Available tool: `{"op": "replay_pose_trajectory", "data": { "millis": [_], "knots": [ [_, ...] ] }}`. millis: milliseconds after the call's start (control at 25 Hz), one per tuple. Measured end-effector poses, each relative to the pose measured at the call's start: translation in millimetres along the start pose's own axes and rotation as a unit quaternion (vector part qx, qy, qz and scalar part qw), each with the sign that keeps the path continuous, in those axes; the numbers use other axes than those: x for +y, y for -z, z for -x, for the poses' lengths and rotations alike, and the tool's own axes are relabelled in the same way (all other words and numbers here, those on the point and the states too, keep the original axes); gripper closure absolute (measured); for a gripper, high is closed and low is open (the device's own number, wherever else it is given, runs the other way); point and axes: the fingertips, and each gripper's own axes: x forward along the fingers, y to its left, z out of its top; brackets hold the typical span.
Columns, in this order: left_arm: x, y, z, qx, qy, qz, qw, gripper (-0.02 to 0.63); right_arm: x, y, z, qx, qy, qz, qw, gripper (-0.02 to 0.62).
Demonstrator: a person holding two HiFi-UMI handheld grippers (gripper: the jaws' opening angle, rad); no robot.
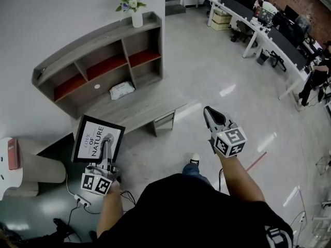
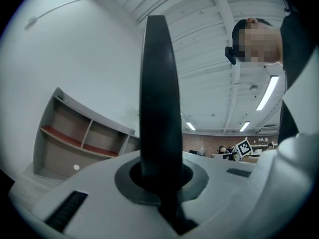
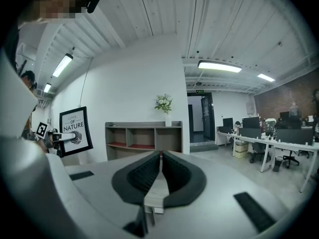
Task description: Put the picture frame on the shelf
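Head view: we hold the left gripper pinched shut on the lower edge of the picture frame. The frame stands upright above the jaws with its print facing us. In the left gripper view its black edge rises straight out from between the pressed jaws.

The right gripper is off to the right of the left one, well apart from it. Its jaws are pressed together on nothing.

Just below the left gripper, a power strip and its cables lie on the floor. To that gripper's left stands a white rounded stand with a red book on it.

Ahead of the left gripper, beyond the frame, comes the low front ledge of the grey shelf. A white packet lies in one lower compartment. The other compartments we can see look open. A vase of flowers stands on the top board at its right end, and the rest of the top edge is bare.

Ahead of the right gripper there is open grey floor. Far beyond it to the right runs a row of white desks.
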Motion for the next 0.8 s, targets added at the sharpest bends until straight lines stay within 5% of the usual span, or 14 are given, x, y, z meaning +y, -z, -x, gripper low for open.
{"op": "replay_pose_trajectory", "data": {
  "millis": [800],
  "knots": [
    [-1.3,10.4,-66.5,-0.001,-0.02,0.0,0.9998,0.578,-65.4,1.3,-42.4,0.012,-0.004,-0.004,1.0,0.569]
  ]
}}
